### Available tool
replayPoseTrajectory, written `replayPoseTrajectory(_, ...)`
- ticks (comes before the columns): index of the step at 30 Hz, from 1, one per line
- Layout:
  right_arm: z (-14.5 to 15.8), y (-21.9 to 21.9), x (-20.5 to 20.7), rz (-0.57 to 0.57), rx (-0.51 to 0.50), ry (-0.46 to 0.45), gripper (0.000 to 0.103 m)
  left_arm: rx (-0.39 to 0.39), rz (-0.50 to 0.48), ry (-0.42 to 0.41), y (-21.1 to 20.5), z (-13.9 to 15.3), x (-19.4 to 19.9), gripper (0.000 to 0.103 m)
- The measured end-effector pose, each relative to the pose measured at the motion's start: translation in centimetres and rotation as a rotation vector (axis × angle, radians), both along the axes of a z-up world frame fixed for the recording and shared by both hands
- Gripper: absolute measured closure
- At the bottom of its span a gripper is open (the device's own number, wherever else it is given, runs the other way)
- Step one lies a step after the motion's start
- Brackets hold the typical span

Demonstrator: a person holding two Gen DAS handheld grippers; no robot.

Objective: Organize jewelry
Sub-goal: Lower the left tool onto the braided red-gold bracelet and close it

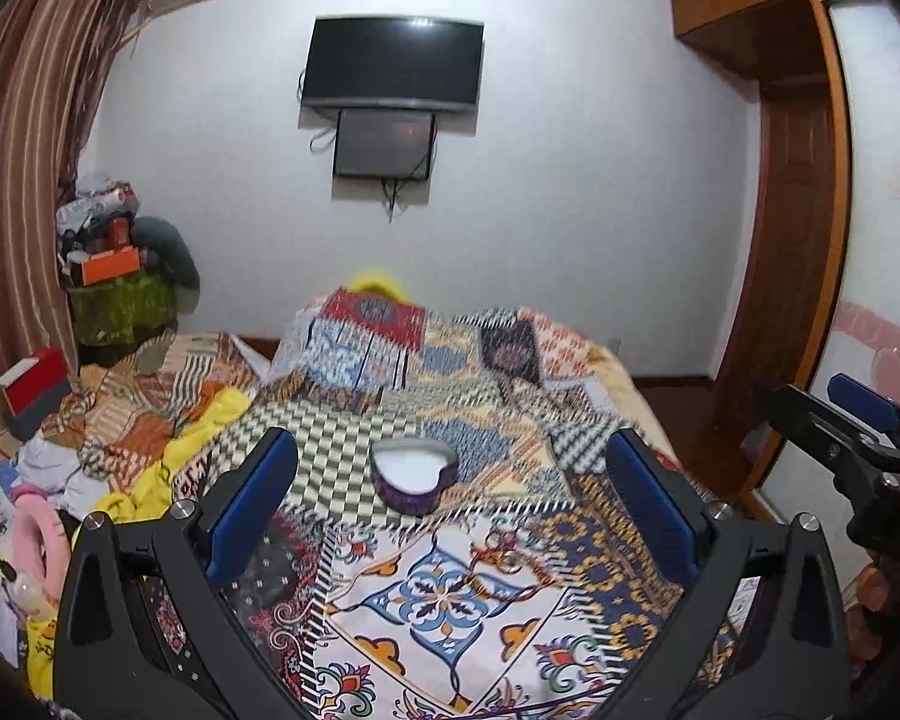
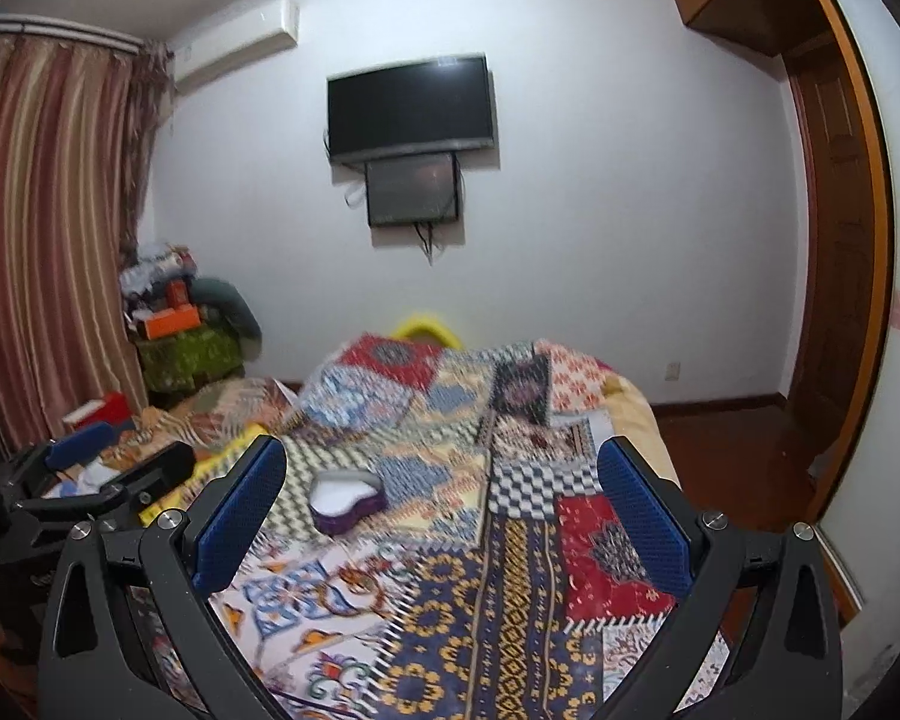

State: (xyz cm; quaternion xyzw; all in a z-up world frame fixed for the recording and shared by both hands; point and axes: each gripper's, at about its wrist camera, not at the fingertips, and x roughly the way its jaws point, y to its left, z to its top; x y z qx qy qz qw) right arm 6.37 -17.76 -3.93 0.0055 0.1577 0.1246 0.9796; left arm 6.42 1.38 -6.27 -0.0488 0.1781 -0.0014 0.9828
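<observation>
I hold my left tool (image 1: 450, 498) and my right tool (image 2: 441, 501) spread wide above the bed (image 1: 450, 588), each gripping nothing. The heart-shaped box (image 1: 413, 475) sits open on the patchwork cover, ahead of both and apart from them. I see no jewelry, so it may be hidden in those busy patterns. The soft cover could let the box tip or slide if I nudge its wall, and both views are blurred

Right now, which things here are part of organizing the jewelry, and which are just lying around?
For the job:
heart-shaped box, open, on the patchwork bedspread
left gripper
right gripper

Lying about:
orange box
pink ring
wall television
</observation>
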Motion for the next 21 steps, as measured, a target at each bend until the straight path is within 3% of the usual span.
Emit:
replayPoseTrajectory(8, -4.4, -0.4, 4.2, 0.010, -0.046, 0.155, 0.000, -0.010, -0.013, 0.176, 0.4, -5.4, 4.3, 0.009)
replayPoseTrajectory(13, -6.3, -0.4, 5.9, 0.053, -0.056, 0.240, 0.002, -0.023, -0.025, 0.278, 0.7, -7.9, 6.3, 0.023)
replayPoseTrajectory(18, -8.1, 0.2, 7.4, 0.101, -0.085, 0.297, 0.016, -0.015, -0.065, 0.381, 0.5, -10.6, 8.3, 0.034)
replayPoseTrajectory(21, -9.2, 0.3, 8.8, 0.139, -0.086, 0.341, 0.026, -0.021, -0.088, 0.442, 0.5, -11.6, 9.5, 0.049)
